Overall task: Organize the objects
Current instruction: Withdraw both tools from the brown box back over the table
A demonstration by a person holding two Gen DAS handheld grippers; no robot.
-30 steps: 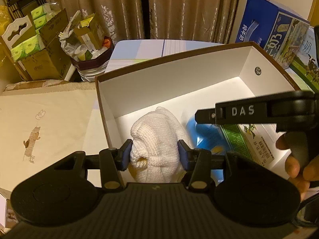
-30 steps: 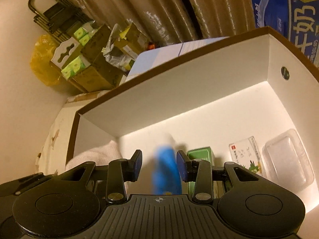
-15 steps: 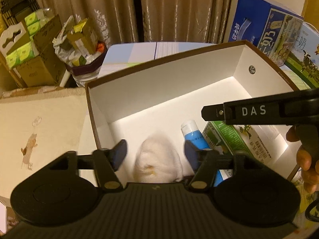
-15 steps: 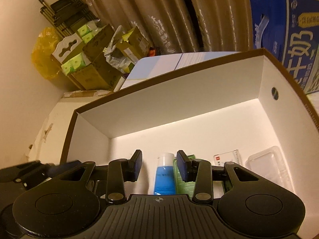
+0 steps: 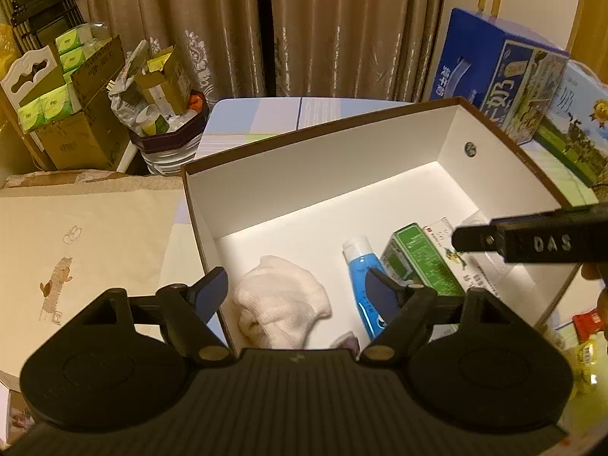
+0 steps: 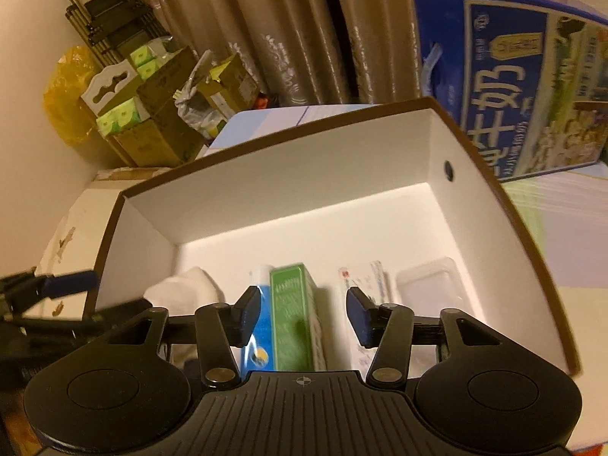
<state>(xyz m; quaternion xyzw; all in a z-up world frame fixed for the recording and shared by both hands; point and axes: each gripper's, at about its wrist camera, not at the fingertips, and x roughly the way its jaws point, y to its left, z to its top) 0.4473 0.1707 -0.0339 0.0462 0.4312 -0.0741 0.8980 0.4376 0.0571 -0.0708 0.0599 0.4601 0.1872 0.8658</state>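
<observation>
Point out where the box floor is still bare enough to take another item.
The far half of the box floor, along the back wall and toward the right wall with the round hole, is bare. The near half is crowded: white sock, blue tube, green carton, white packet and clear tray.

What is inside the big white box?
Inside the brown-edged white cardboard box lie a white knitted cloth, a blue tube, a green carton, a white printed packet and a clear plastic tray. The gripper hides the near end.

Left gripper (image 5: 298,290) and right gripper (image 6: 303,313) both spread wide, empty, side by side, angled downward
</observation>
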